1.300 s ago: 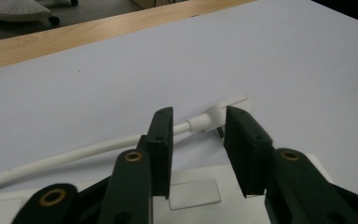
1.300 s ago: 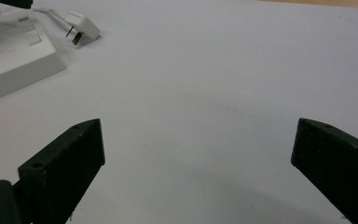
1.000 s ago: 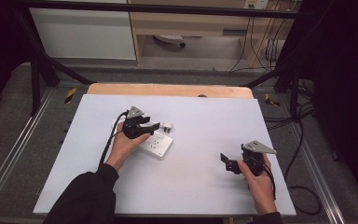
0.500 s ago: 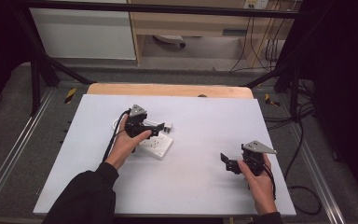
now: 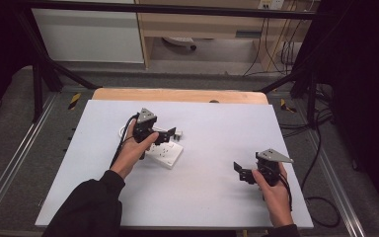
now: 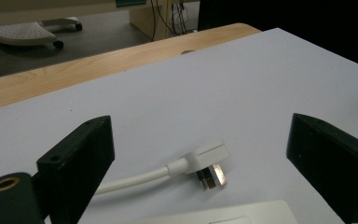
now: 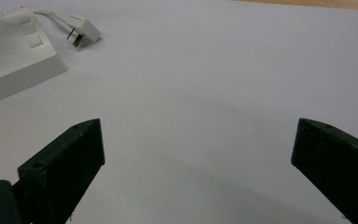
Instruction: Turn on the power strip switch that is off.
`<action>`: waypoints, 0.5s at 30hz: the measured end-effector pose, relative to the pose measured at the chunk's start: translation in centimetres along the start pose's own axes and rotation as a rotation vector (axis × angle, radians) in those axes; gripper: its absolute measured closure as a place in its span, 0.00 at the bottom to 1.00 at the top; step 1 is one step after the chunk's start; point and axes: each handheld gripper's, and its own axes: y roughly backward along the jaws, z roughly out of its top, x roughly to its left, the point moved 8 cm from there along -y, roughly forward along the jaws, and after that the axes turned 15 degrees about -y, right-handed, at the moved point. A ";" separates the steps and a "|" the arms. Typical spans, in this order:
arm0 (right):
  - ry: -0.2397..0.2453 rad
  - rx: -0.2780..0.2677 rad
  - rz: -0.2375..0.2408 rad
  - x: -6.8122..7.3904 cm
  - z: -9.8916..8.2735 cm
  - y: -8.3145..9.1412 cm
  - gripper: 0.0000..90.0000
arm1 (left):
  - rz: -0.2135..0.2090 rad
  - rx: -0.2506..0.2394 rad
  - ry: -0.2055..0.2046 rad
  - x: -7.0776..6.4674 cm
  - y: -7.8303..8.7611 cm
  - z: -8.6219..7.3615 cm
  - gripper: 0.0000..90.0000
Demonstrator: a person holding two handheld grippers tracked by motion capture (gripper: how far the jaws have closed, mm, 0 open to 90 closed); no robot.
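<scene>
White plastic plug [image 6: 208,161] on its white cord lies flat on the desk [image 5: 217,133] between the left claw's [image 5: 170,134] jaws, untouched; they have just been opening. White rectangular socket block [image 5: 165,154] sits just beside. Right claw [image 5: 239,170], jaws apart, holds nothing, well apart. Grey floor surrounds the pale desk.

White plug [image 6: 208,161] flat beside power strip [image 5: 164,153]

Grey carpeted floor [image 5: 10,143], pale cabinet [image 5: 86,37], wooden shelving [image 5: 202,24], trailing cables [image 5: 271,54] behind.
</scene>
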 end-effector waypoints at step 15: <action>-0.001 0.006 -0.002 0.0 -0.1 -0.1 0.03 | -0.027 -0.001 0.010 0.2 3.5 1.5 0.09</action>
